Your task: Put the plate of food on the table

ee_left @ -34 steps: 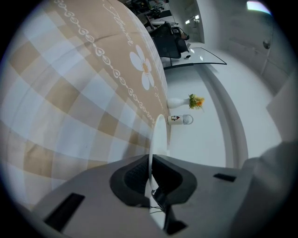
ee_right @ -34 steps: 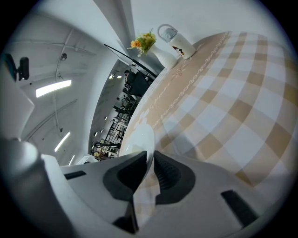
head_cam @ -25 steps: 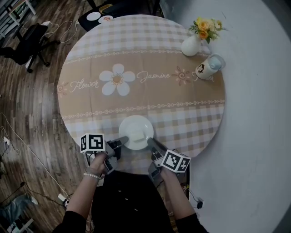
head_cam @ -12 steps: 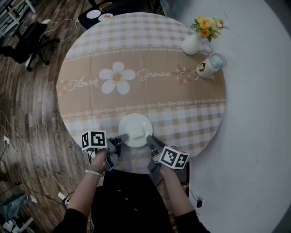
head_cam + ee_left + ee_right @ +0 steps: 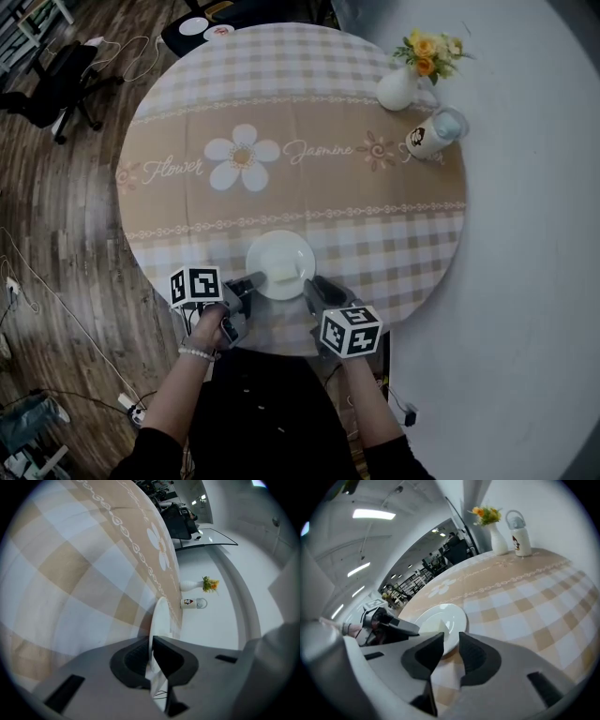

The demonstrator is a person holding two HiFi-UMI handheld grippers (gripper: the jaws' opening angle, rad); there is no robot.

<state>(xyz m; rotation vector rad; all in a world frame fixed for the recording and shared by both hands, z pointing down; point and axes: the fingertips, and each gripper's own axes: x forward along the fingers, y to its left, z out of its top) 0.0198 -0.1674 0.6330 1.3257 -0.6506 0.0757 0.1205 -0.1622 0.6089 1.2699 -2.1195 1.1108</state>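
Round checked worktop (image 5: 375, 234): plate (image 5: 265, 249) with pale food block (image 5: 284, 273) sits at near edge. We read left tool (image 5: 251, 282) clamped on plate rim; right tool (image 5: 315, 287) released, just beside plate.

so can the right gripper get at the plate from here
Probably yes: the right gripper is open just off the near rim of the plate, with nothing between; the left gripper grips the rim further along.

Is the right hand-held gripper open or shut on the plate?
Open. In its own view the right hand-held gripper has its jaws apart with a clear gap between them; neither presses the rim of the plate.
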